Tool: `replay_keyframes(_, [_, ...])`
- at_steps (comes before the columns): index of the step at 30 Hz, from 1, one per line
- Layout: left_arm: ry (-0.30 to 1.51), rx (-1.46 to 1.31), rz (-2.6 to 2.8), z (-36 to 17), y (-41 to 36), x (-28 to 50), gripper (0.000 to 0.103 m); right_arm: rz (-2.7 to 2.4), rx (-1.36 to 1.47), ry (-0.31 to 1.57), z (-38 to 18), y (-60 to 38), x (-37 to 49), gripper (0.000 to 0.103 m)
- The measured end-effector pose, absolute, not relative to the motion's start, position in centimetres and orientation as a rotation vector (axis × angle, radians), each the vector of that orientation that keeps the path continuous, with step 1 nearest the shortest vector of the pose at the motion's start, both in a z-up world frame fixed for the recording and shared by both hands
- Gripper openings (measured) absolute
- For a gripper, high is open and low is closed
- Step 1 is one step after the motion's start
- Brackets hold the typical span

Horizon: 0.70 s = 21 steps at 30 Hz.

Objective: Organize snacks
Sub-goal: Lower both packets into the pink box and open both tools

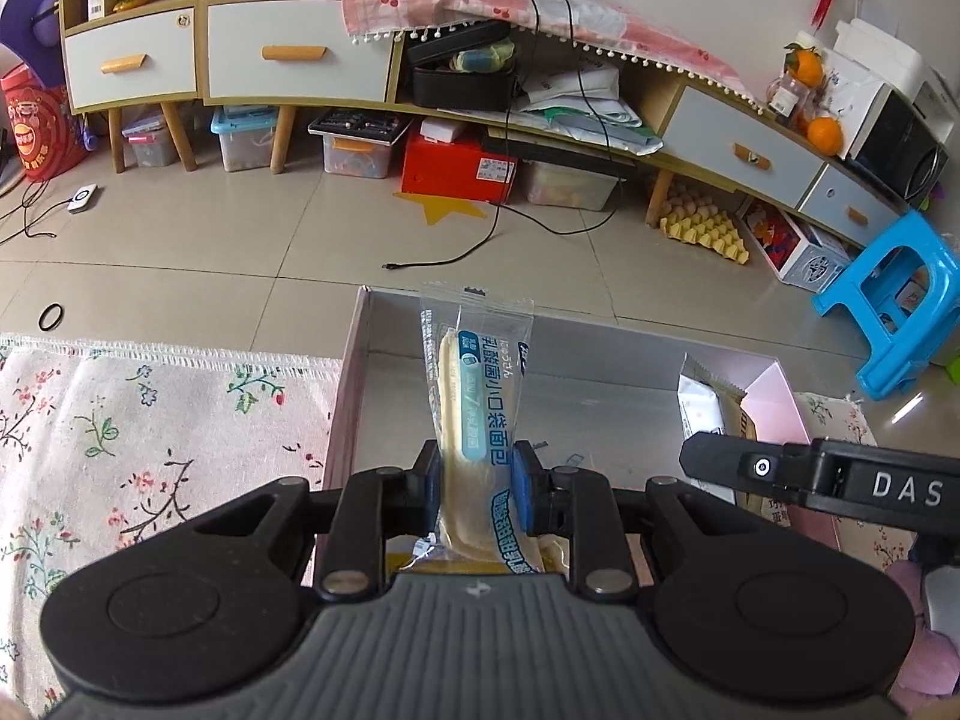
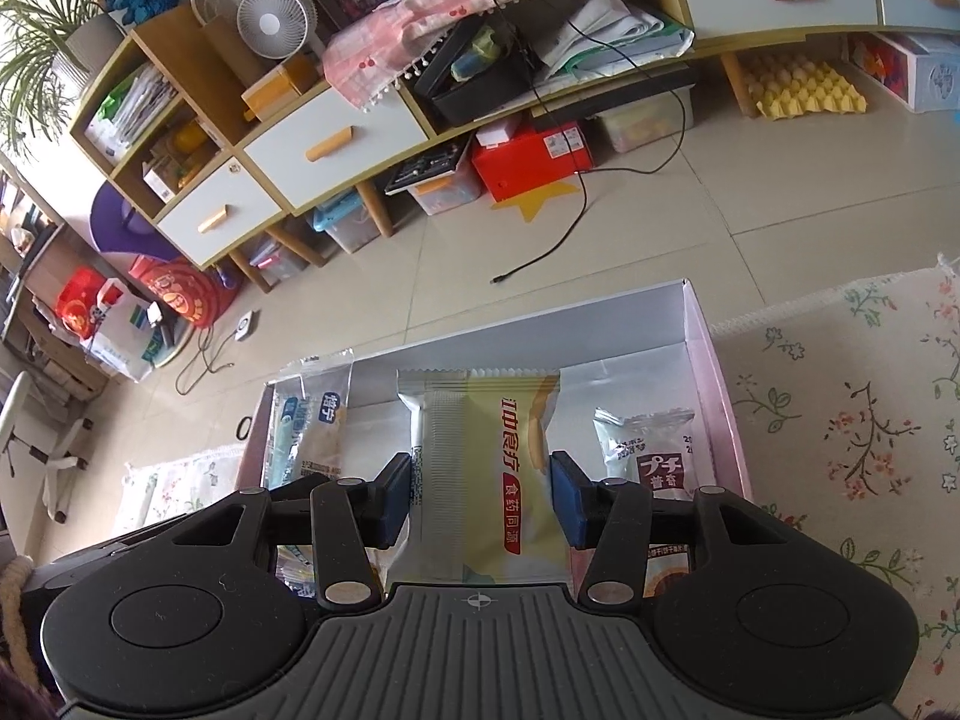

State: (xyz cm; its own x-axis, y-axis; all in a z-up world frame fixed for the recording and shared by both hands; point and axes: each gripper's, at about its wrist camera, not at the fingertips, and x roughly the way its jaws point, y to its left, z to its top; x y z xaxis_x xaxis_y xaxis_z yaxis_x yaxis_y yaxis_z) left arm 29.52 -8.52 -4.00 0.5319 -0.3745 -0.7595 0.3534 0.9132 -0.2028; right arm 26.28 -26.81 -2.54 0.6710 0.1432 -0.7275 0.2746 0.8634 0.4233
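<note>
The left gripper [image 1: 475,480] is clenched on a clear-wrapped pale bread stick packet with blue lettering [image 1: 477,396], held upright over the near left part of the open white-and-pink cardboard box [image 1: 360,324]. To its right, the right gripper [image 2: 481,495] grasps a silver-and-yellow snack packet [image 2: 486,456] over the box middle. Farther right inside stands a small silver sachet with a brown label [image 2: 654,450]; beyond lies the tiled floor [image 1: 240,252].

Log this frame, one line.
left gripper: holds bread packet | right gripper: holds yellow snack packet | both over box
</note>
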Motion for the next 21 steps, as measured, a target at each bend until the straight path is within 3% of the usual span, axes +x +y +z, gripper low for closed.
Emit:
replay_keyframes(4, [0.897,-0.039,-0.433,-3.5,-8.4,29.3,0.035,-0.099,0.568,0.836,-2.3,-27.2,26.1,0.066])
replay_keyframes(9, [0.889,-0.039,-0.445,-2.8,-8.4,28.8,0.050,-0.106,0.561,0.839,-1.6,-27.3,25.5,0.068])
replay_keyframes(21, [0.888,-0.004,-0.463,0.0,-7.7,25.3,0.071,-0.121,0.516,0.843,1.6,-26.6,21.8,0.076])
